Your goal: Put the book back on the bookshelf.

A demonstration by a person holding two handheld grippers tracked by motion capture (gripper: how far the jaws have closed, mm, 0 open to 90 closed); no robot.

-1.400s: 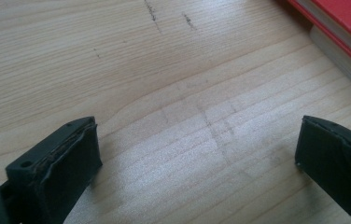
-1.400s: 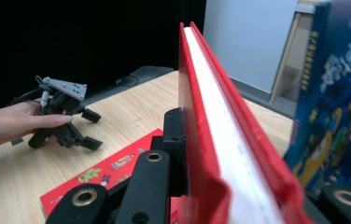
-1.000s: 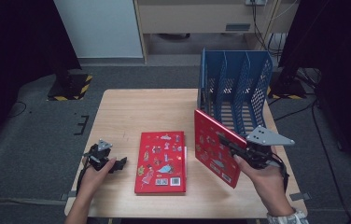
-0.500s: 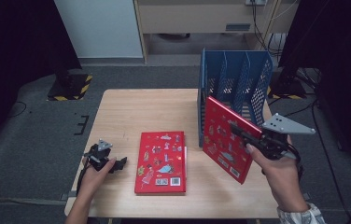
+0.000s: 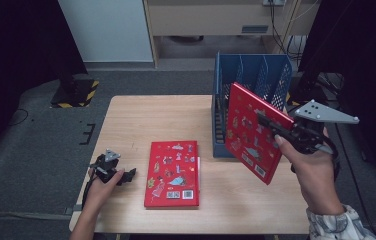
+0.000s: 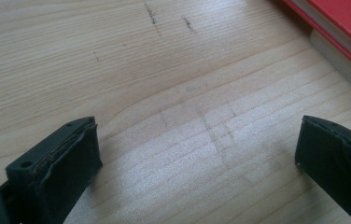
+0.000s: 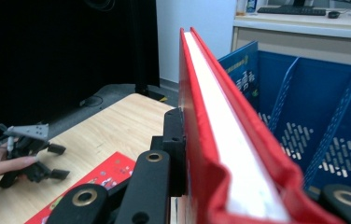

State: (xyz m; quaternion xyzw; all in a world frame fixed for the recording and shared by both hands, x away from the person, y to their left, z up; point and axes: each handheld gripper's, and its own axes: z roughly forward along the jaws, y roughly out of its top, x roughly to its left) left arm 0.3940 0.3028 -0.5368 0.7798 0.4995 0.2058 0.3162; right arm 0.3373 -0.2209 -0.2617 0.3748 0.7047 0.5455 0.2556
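Observation:
My right gripper [image 5: 268,125] is shut on a red picture book [image 5: 248,131], which it holds upright and tilted in the air just in front of the blue file rack [image 5: 253,75]. In the right gripper view the book [image 7: 211,107] runs edge-on between the jaws of that gripper [image 7: 220,158], white pages up, with the rack [image 7: 304,112] behind on the right. A second red book [image 5: 172,172] lies flat on the table. Beside it, near the table's left front corner, rests my left gripper [image 5: 125,175], open with only bare wood between its fingers [image 6: 66,158].
The wooden table [image 5: 166,117] has bare room at its back left. The rack has several upright slots and stands at the back right edge. A corner of the flat book [image 6: 346,28] lies ahead and to the right of the left jaws. Dark floor surrounds the table.
The right gripper has lifted its red book up from the table and toward the rack. The left gripper and the flat book have stayed where they were.

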